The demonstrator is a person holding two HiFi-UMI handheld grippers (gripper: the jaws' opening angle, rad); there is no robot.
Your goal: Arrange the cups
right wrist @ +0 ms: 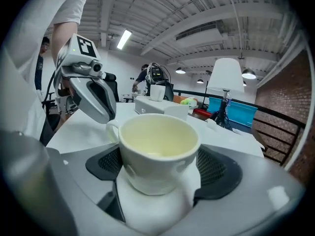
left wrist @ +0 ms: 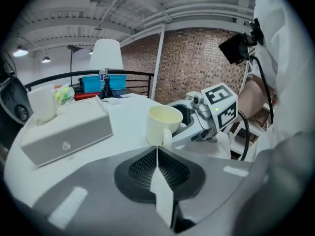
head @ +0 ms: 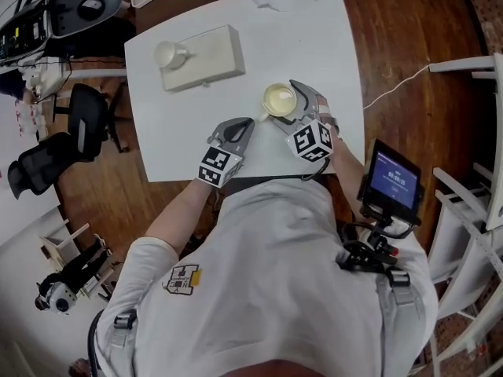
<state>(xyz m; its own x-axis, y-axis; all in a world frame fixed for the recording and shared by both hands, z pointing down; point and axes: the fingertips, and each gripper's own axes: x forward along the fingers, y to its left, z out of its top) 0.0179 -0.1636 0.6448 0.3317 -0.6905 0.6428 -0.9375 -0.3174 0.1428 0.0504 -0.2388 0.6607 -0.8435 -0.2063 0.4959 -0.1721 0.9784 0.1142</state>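
Cream ceramic: the cup (head: 280, 100) stands on the white table (head: 189, 151) squarely between my right gripper's (head: 284, 107) wide-spread jaws, which I judge aren't pressing it yet. Its handle points toward my left gripper (head: 244, 124), pinched shut on nothing just beside it, so the right hand is the one placed to close.

A white tabletop (head: 173, 132) stands on a reddish wooden plank floor (head: 401, 30). Left of the left claw (head: 244, 124), past the tabletop's edge, sits a black office chair (head: 88, 116). Well to the right of the right claw (head: 283, 100) stand white slatted frames (head: 471, 203). Beyond the left claw rises a brick wall (left wrist: 197, 58), with a black railing (left wrist: 133, 75) and a white lampshade (left wrist: 106, 54) before it. Overhead, a pale beamed ceiling (right wrist: 197, 18) carries a lit strip lamp (right wrist: 124, 38).
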